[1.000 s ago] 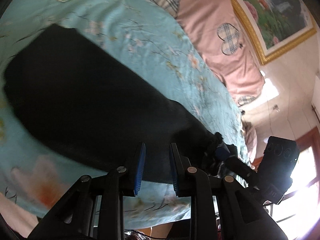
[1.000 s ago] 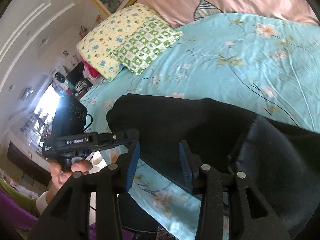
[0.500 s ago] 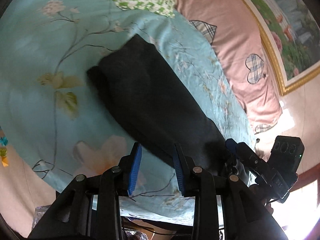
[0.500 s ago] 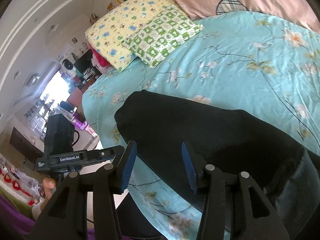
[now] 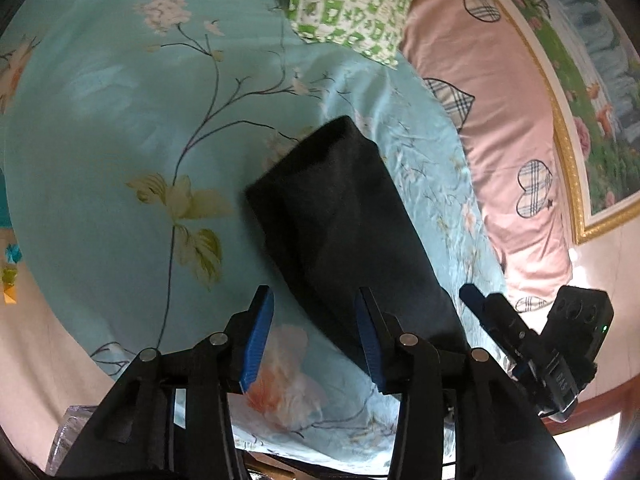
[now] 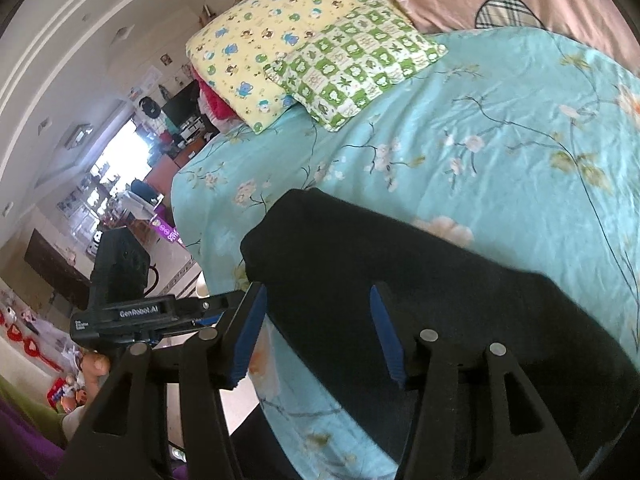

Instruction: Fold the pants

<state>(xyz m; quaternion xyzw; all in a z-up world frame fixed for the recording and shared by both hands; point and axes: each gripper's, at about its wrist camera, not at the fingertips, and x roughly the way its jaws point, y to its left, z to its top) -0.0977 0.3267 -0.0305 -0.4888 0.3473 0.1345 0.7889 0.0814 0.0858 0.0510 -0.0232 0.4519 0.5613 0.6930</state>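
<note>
Left gripper [image 5: 314,334] first: from its own wrist camera we find the blue-padded jaws apart and opening, with nothing clamped — between them we see only the turquoise floral bedsheet [image 5: 120,120] and a pale pink printed flower. We note the black pants [image 5: 340,220] lying as a long folded strip on that sheet, running from the lower right, just behind the right-hand finger, up toward the middle of the bed; the far end sits squared off and short of the green checked pillow [image 5: 352,4]. A pink quilt [image 5: 500,120] with plaid hearts lies beyond the pants, under a gold-framed picture [image 5: 580,80]. At lower right we see the other handheld unit beside the near end of the pants. Turning to the right wrist camera, we record the right gripper [image 6: 316,332] likewise with jaws apart and opening, gripping nothing; the pads hover over the near edge of the pants [image 6: 400,280], which we cannot confirm they touch. The pants lie flat across the sheet near the bed's edge — well apart from the green checked pillow [image 6: 356,68] and the yellow pillow [image 6: 272,32] behind it. The left gripper [image 6: 224,308] shows at the left, held by a hand [image 6: 94,372].
</note>
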